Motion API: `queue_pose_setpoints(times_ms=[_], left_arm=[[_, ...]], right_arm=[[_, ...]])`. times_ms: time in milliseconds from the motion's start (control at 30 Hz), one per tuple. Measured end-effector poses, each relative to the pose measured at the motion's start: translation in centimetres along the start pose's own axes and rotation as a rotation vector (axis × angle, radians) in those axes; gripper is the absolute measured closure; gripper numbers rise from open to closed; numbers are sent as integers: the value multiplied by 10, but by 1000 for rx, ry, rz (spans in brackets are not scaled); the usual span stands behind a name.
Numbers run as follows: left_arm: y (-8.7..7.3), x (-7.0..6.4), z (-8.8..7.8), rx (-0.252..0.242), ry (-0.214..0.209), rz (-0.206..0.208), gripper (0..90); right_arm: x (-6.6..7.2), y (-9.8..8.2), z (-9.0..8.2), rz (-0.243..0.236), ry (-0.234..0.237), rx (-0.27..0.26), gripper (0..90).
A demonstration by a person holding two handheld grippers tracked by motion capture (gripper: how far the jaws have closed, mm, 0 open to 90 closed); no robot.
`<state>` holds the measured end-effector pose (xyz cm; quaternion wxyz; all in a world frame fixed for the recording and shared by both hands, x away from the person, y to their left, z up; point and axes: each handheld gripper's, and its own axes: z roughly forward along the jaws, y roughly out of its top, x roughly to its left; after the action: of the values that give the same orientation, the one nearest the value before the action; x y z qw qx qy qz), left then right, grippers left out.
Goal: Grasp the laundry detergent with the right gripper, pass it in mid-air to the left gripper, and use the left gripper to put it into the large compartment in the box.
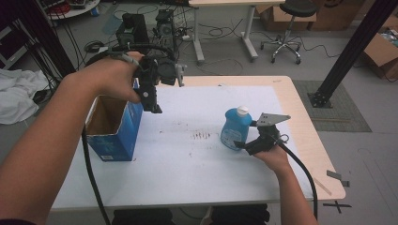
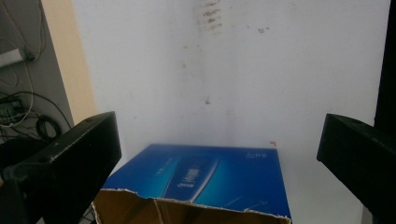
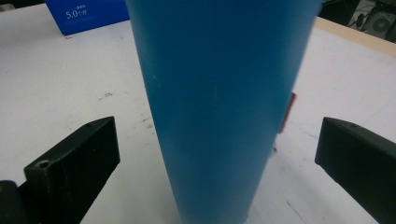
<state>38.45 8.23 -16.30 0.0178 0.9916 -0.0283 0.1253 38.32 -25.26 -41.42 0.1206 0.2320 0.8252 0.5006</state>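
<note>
We hold the left gripper (image 1: 153, 107), jaws apart, above the open blue box (image 1: 115, 125) near the tabletop's left edge; the right gripper (image 1: 244, 144), jaws apart, flanks the blue bottle (image 1: 233, 129) toward the right edge.

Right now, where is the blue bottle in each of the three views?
High view: blue bottle stands right of centre, at the right gripper.
Left gripper view: not in it.
Right gripper view: bottle rises at centre, between open jaws.
Shared landmark: blue box.
</note>
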Motion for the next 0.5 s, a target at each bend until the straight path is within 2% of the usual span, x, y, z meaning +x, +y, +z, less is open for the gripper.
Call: queue_pose_setpoints(times_ms=[200,500], left_arm=[[-1,-1,0,-3,2,0,1],[-4,-1,1,2,2,-6,1]], right_arm=[[1,-3,10,3,-5,-9,0],[4,-6,18,10,-20,-60,0]])
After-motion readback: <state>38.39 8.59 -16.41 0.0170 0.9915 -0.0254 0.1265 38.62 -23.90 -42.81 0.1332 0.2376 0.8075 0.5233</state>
